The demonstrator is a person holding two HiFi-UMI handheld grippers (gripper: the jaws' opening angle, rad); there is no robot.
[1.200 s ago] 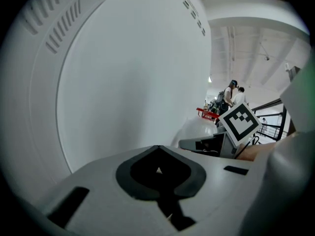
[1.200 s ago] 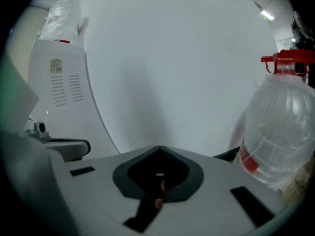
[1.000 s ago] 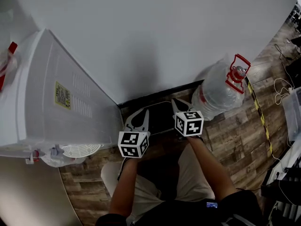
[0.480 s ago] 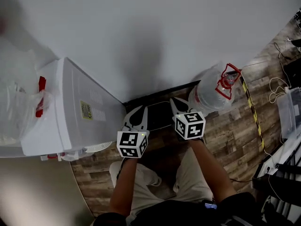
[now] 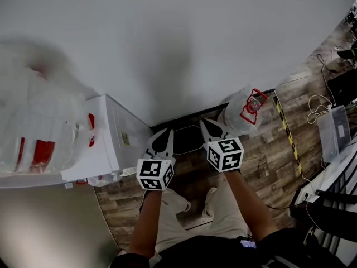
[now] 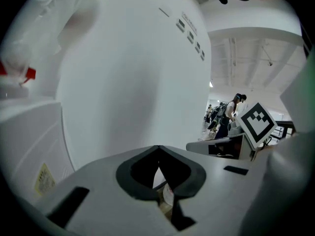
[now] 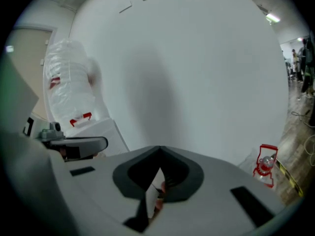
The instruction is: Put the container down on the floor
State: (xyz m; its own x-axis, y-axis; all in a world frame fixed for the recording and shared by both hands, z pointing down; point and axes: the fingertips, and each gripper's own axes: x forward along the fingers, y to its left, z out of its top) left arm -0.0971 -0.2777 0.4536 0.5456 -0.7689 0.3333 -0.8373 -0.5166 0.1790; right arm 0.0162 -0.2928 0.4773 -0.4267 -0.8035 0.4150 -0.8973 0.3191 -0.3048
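Right gripper view, unlike the left's, shows the red-handled container [image 7: 266, 167].

My left gripper [image 5: 165, 134] and right gripper [image 5: 208, 124] sit side by side in front of me. My left arm [image 5: 146, 222] and right arm [image 5: 249, 204] reach forward. Both grippers tip down a little, with their jaws pressed together.

No legible txt; yellow label [image 5: 126, 139] on white dispenser [image 5: 106, 144] too small to read.
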